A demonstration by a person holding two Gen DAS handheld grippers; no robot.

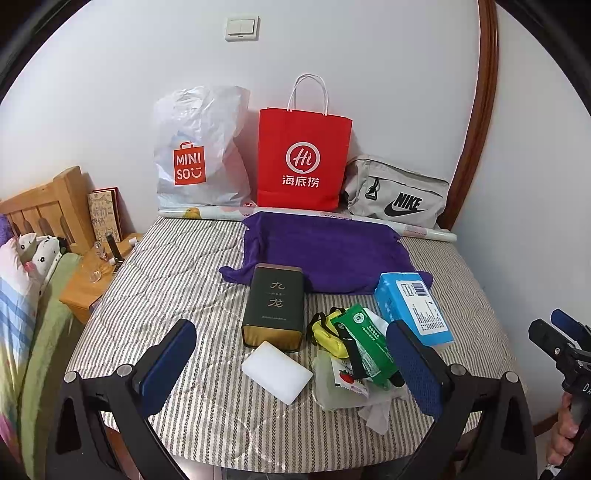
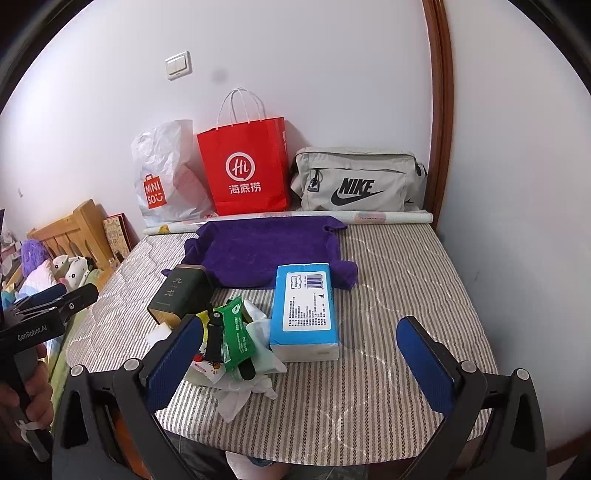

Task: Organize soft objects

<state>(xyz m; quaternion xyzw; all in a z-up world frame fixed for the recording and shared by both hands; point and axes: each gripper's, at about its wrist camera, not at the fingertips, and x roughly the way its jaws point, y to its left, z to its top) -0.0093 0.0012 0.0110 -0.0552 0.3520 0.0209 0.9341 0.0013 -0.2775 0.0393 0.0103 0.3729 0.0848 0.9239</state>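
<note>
Striped bedding covers the bed we inspect. Our landmark, the purple towel, lies flat against the far wall. Nearer than it we record a dark green tin, a white sponge and a blue tissue pack. Both the left hand-held gripper and right hand-held gripper hover wide open, holding nothing.

Back wall: a white light switch above a white MINISO plastic bag, a red Haidilao paper bag and a grey Nike pouch.
Left: a wooden headboard; a nightstand holding glassware.
Right: a brown door frame.
</note>
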